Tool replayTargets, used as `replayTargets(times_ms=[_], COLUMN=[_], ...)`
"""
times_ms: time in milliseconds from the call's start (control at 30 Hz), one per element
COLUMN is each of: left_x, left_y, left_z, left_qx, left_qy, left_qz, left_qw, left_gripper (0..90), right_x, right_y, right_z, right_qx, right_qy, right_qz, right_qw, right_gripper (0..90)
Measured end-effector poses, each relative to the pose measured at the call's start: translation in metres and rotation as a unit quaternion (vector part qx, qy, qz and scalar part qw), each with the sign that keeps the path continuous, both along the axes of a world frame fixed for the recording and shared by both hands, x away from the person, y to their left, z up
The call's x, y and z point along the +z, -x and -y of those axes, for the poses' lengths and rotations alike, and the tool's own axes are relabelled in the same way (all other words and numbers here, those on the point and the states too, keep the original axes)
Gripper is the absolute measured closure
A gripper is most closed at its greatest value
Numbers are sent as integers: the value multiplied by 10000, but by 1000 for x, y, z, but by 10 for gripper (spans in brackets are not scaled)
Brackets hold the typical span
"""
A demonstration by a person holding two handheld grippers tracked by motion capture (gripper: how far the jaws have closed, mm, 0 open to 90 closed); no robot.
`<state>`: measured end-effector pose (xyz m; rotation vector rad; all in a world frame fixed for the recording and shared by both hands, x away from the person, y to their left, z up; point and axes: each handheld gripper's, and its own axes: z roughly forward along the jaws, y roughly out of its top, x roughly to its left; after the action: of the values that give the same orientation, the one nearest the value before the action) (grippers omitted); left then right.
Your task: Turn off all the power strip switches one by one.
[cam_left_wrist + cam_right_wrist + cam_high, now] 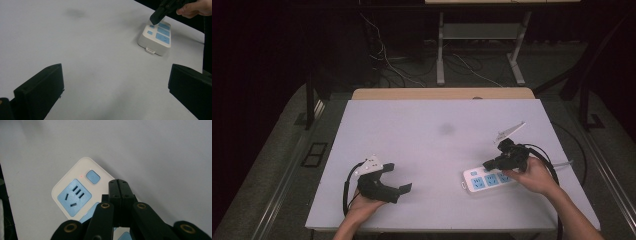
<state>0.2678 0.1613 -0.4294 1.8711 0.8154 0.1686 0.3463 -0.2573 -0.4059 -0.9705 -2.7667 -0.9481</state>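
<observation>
The power strip lies flat at the bench's right front. The right tongs, pressed together, hover beside its blue switch (a red light glows nearby). The left tongs rest wide apart, empty. The strip looks rigid, light and smooth; it is best gripped across its narrow sides.

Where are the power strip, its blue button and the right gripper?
power strip (484, 180), high view, white top face.
blue button (93, 176), right gripper view, button centre.
right gripper (119, 185), right gripper view, shut jaw tips.
</observation>
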Motion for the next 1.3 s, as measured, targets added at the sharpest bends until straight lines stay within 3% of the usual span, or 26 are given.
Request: replayTargets(times_ms=[400,767,933,1300], left_x=[0,0,0,0], left_y=[0,0,0,0], left_z=[0,-1,0,0], left_qx=[-2,-3,-1,-8], left_qy=[6,46,56,50], left_qz=[-9,-4,-11,-25], left_qw=[10000,10000,10000,10000], left_gripper=[0,0,0,0], right_x=[-4,-6,-8,-9], right_y=[2,0,-3,-1], right_z=[-1,2,5,6], right_qx=[27,28,-50,-57], right_qy=[52,-66,-211,-236], right_qz=[25,-63,-235,-180], right_qw=[10000,10000,9995,9995], right_gripper=[900,900,900,900])
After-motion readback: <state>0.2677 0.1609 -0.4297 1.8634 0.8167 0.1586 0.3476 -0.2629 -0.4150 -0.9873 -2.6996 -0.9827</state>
